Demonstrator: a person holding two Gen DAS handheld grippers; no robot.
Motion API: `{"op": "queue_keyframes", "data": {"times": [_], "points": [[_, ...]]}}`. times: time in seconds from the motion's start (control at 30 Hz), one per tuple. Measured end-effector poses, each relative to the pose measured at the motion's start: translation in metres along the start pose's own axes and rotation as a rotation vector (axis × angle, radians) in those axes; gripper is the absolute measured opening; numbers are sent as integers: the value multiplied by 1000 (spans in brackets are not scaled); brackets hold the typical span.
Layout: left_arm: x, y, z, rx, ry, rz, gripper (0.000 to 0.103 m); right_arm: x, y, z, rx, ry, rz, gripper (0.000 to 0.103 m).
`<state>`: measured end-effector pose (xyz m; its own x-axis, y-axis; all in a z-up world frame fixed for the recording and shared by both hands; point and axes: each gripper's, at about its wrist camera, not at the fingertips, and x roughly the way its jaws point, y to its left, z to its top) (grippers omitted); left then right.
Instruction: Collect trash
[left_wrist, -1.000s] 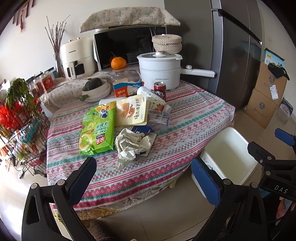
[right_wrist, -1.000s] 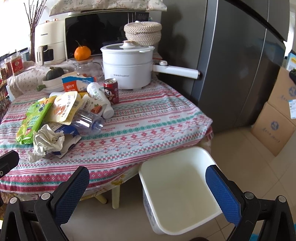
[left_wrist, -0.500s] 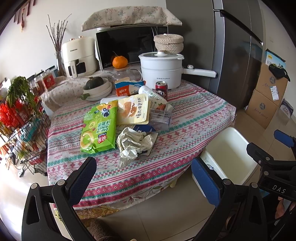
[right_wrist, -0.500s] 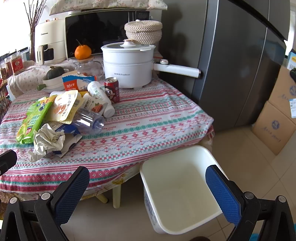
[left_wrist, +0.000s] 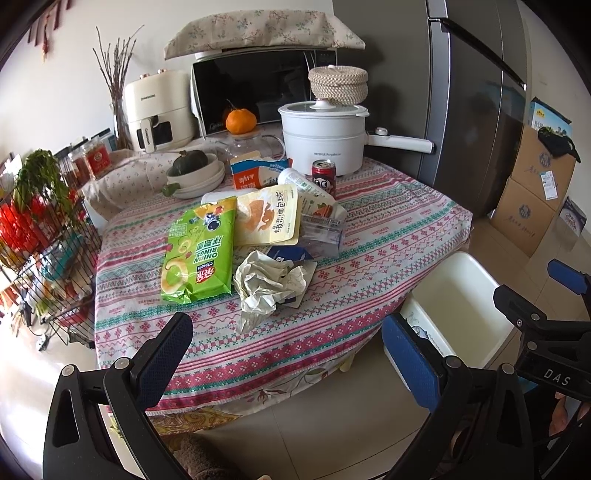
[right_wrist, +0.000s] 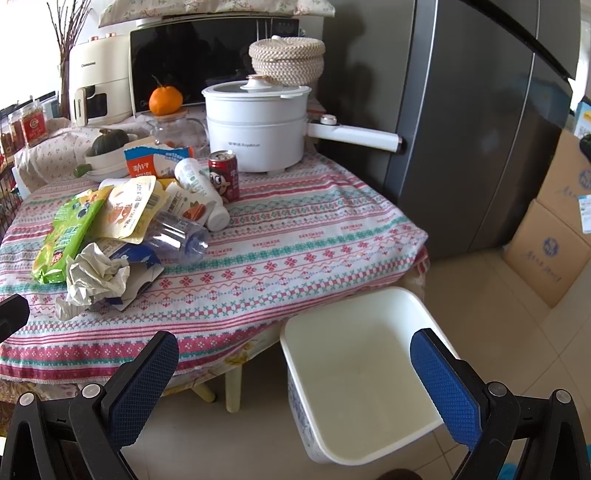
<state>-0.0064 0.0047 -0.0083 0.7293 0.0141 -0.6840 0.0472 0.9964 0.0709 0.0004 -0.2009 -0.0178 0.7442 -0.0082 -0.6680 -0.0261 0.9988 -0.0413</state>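
- On the desk (left_wrist: 388, 236), which wears a striped, patterned cloth, the trash lies in one loose heap toward the left half.
- Nearest the front edge sits a crumpled paper wad (left_wrist: 269, 284), resting on a blue-and-white carton scrap (right_wrist: 142, 264).
- Just beside the wad, to its left, lies a green onion-ring bag (left_wrist: 199, 251), flat on the cloth.
- Overlapping the bag's far corner is a yellow snack pouch (left_wrist: 267, 216), and a clear plastic bottle (right_wrist: 177, 236) lies on its side against it.
- Behind these, a white tube bottle (right_wrist: 201, 190) lies tilted next to an upright red can (right_wrist: 224, 175).
- At the back stands a white electric pot (right_wrist: 256, 125) with its handle pointing right, apart from the trash.
- Beside the desk, on the floor at its right front corner, stands a white bin (right_wrist: 364, 373); nothing shows inside it.
- Left tool (left_wrist: 286, 354): jaws spread wide, holding nothing, poised off the desk's front edge, short of the wad.
- Right tool (right_wrist: 295, 365): jaws spread wide, holding nothing, poised above the bin.
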Motion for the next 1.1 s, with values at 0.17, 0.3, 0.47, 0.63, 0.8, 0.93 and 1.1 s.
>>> {"op": "queue_keyframes", "data": {"times": [0.17,0.3,0.47,0.63,0.8,0.93,1.1], "points": [[1,2,-2,-3,1,0,103,0,0,1,1,1,0,103],[2,4,-3,-8,8,-3,103,0,0,1,0,1,-1,103],[2,10,1,-36,26,-29,103,2,1,-2,-3,9,3,103],[-1,15,5,-46,19,-46,103,1,2,0,0,17,7,103],[-4,20,9,-43,5,-48,103,-3,3,6,1,18,19,103],[-5,33,19,-37,-9,-33,103,-5,8,15,-28,17,28,103],[7,65,38,-68,19,-35,103,-6,16,32,-83,31,50,103]]}}
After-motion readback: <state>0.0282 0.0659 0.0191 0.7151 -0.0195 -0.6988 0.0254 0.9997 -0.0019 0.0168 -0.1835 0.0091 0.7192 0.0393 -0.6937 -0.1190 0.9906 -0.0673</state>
